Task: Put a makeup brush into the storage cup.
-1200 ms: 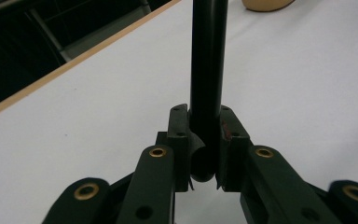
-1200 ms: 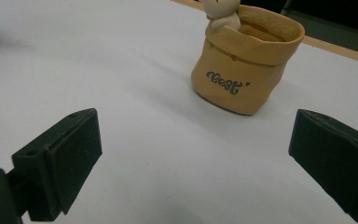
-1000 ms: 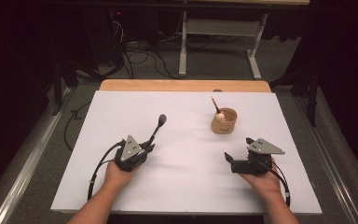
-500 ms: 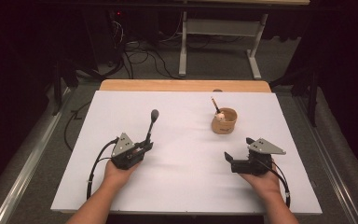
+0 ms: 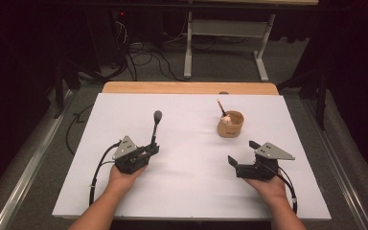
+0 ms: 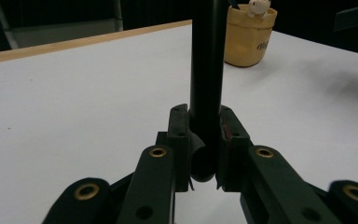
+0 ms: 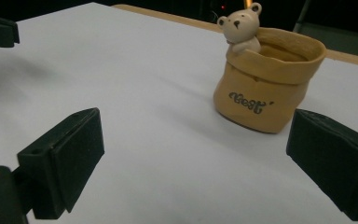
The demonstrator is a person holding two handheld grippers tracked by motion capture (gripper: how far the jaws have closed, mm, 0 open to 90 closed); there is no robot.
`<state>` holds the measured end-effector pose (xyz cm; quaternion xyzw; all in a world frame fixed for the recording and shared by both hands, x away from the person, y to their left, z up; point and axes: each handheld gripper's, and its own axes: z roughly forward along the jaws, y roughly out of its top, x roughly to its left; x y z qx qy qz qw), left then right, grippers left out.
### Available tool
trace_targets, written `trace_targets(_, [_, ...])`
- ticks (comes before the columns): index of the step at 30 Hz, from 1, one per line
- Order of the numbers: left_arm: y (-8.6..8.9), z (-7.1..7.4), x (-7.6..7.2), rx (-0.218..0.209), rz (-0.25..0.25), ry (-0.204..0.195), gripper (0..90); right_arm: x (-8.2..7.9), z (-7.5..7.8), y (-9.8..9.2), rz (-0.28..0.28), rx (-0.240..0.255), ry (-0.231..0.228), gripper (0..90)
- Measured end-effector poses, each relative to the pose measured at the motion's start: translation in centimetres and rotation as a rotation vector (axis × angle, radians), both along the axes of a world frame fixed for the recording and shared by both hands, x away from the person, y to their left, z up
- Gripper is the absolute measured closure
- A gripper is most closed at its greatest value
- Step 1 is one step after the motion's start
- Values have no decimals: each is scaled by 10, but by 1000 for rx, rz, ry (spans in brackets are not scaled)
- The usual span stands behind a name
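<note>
On white tabletop [image 5: 191, 191], L gripper [image 5: 146, 152] jaws clamp smooth black rod [image 5: 155, 128]; R gripper [image 5: 242, 154] jaws apart.

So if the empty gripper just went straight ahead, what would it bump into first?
Probably the yellow bear pot. The right gripper, jaws open, points across bare white table, with the pot ahead, slightly right of centre.

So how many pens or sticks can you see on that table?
2: a black pen clamped in the left gripper, and a brown one standing in the bear pot.
</note>
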<state>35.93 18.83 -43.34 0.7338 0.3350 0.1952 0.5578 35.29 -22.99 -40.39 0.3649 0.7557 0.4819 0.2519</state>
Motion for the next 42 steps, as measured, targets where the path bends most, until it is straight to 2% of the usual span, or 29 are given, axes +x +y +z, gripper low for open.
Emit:
trace_targets(6, [-1, 1, 0, -5, -8, -2, 786, -1, 8, 12, 25, -2, -8, 78])
trace_targets(9, [-1, 1, 0, -12, -9, 2, 786, 0, 17, 21, 42, 8, -8, 89])
trace_targets(10, [-2, 1, 0, -11, -8, 1, 787, 2, 21, 24, 52, 1, -20, 91])
trace_targets(12, [-5, 2, -1, -8, -13, -3, 787, 5, 27, 29, 59, 18, -29, 94])
trace_targets(16, [-12, 5, -4, 14, -28, -19, 786, 10, 39, 42, 69, 15, -48, 99])
trace_targets(18, [-13, 7, -3, 12, -28, -23, 786, 12, 44, 50, 92, -1, -67, 103])
trace_targets(21, [-16, 9, -2, 29, -29, -27, 786, 13, 49, 61, 115, 3, -77, 112])
trace_targets(23, [-19, 10, -2, 32, -24, -33, 786, 12, 49, 68, 126, 10, -85, 123])
trace_targets(25, [-23, 11, -1, 15, -19, -30, 786, 12, 49, 73, 138, 7, -83, 125])
trace_targets(28, [-34, 14, 1, 15, -27, -37, 786, 11, 50, 78, 150, -10, -88, 133])
trace_targets(33, [-52, 18, 3, -22, -44, -44, 786, 11, 48, 82, 156, 8, -86, 143])
trace_targets(37, [-64, 11, -2, -4, -80, -52, 786, 7, 44, 83, 164, -1, -89, 149])
trace_targets(42, [-69, 4, -6, 13, -101, -37, 786, 3, 35, 84, 172, 2, -61, 158])
